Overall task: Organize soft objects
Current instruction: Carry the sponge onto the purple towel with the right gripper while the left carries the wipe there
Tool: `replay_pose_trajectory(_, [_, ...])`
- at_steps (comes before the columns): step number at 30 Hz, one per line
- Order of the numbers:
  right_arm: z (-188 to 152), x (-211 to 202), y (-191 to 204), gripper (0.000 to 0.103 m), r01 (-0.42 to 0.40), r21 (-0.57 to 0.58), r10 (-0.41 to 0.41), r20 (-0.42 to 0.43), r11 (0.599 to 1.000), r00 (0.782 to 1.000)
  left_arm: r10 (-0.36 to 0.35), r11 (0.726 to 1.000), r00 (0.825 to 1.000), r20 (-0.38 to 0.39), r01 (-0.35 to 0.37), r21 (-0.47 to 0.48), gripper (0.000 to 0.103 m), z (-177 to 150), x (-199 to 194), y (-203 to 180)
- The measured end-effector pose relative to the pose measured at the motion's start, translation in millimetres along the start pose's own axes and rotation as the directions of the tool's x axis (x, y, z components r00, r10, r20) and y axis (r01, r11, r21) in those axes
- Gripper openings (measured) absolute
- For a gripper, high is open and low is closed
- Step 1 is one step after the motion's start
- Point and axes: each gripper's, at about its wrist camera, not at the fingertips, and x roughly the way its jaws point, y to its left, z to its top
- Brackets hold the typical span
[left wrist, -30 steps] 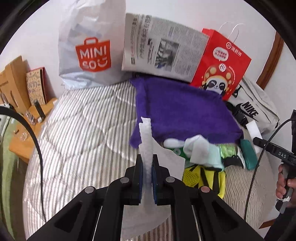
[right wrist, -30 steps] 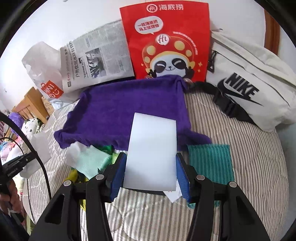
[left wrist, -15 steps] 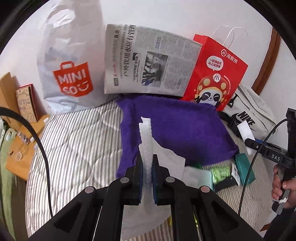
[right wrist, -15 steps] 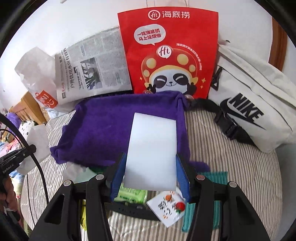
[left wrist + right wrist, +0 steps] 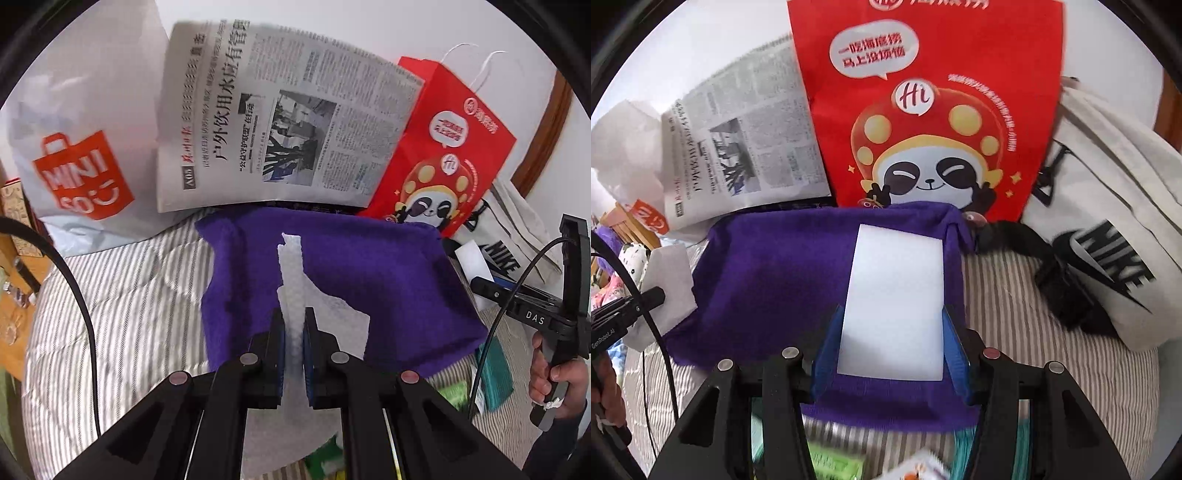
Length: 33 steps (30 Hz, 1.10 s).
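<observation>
Left wrist view: the left gripper point(image 5: 293, 332) has its jaws clenched on a white paper towel point(image 5: 291, 273), which stands up between the blue pads over the purple towel point(image 5: 388, 280) spread on the striped bed point(image 5: 129, 314). Right wrist view: the right gripper point(image 5: 892, 341) has its jaws grasping a white sponge block point(image 5: 895, 299) by its two long sides, held above the same purple towel. Behind the towel lean a newspaper point(image 5: 280, 118), a red panda bag point(image 5: 931, 103), a white Miniso bag point(image 5: 81, 147) and a white Nike bag point(image 5: 1108, 221)
</observation>
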Motion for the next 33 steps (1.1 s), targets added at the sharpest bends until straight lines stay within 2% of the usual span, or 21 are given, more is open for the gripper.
replay_pose_trajectory(9, [23,61,12,0.052,0.011,-0.036,-0.014,-0.067,0.999,0.998,-0.008,1.000,0.999,-0.045,0.008,-0.002,0.009,18,46,2])
replay_pose_trajectory(15, [26,92,12,0.052,0.056,-0.047,-0.062,-0.128,0.997,0.990,-0.002,1.000,0.997,-0.080,0.003,0.010,0.009,26,70,2])
replay_pose_trajectory(19, [27,100,14,0.052,0.058,-0.061,-0.067,-0.147,0.996,0.987,0.031,0.999,0.994,-0.106,-0.027,0.037,0.009,28,86,-3])
replay_pose_trajectory(23, [26,111,15,0.052,0.047,-0.059,-0.057,-0.185,0.997,0.981,0.031,0.999,0.991,-0.126,-0.026,0.036,0.009,30,97,-6])
replay_pose_trajectory(27, [25,112,16,0.052,0.044,-0.060,-0.054,-0.174,0.997,0.983,0.087,0.994,0.985,-0.150,-0.076,0.079,0.009,28,108,-11])
replay_pose_trajectory(31, [21,113,13,0.054,0.034,-0.067,-0.045,-0.170,0.997,0.984,0.093,0.993,0.982,-0.165,-0.080,0.082,0.009,25,115,-12])
replay_pose_trajectory(33, [21,114,14,0.058,0.022,-0.068,-0.034,-0.175,0.997,0.984,0.087,0.994,0.982,-0.166,-0.074,0.081,0.011,24,116,-12])
